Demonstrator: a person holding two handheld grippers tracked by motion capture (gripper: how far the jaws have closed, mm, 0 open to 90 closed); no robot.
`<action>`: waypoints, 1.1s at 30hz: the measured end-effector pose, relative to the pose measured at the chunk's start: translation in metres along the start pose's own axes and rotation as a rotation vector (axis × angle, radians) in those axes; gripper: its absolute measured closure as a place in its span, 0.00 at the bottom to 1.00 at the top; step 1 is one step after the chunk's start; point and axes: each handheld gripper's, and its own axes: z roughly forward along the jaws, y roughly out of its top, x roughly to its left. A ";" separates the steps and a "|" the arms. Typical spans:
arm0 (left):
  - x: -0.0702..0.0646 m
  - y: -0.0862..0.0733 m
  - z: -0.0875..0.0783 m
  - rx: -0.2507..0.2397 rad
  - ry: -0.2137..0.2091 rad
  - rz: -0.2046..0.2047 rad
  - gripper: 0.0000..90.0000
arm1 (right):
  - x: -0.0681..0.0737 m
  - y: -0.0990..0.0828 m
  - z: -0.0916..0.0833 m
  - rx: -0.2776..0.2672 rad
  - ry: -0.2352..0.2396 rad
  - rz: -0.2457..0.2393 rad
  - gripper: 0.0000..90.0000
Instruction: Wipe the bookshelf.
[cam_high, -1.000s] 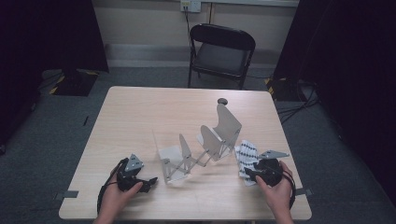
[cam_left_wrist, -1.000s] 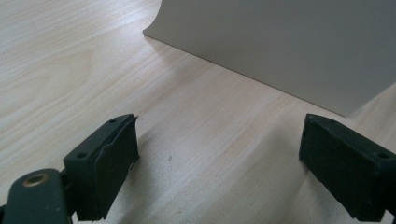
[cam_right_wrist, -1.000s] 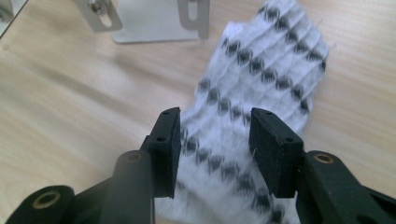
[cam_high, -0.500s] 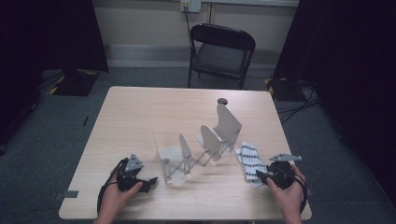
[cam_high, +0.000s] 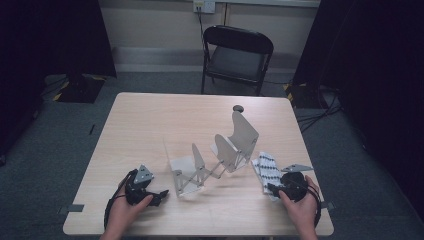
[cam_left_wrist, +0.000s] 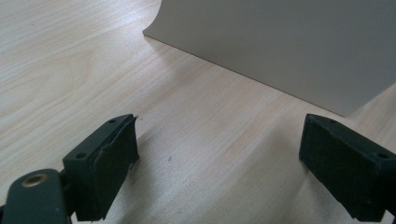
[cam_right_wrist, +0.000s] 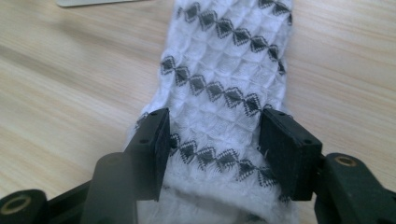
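White cloth (cam_right_wrist: 219, 88) between right jaws

1 cloth (cam_high: 266, 170), 1 metal rack (cam_high: 220, 155), 1 chair (cam_high: 235, 57).

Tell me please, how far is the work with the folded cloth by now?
Done: the white patterned cloth lies folded flat on the table, right of the metal rack. In hand: the right gripper straddles the cloth's near end, its jaws just opening, pads not pressing. The left gripper waits open over bare wood. Left: probably only drawing the right gripper back.
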 end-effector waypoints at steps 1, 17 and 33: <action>0.000 0.000 0.000 0.000 0.000 0.000 0.12 | -0.001 0.000 0.001 -0.002 0.003 0.010 0.51; -0.001 0.001 0.001 0.000 0.001 -0.006 0.12 | -0.008 0.024 0.020 0.000 0.010 -0.010 0.75; -0.001 0.001 0.002 0.004 0.001 -0.005 0.11 | 0.007 0.046 0.027 -0.001 -0.014 -0.022 0.53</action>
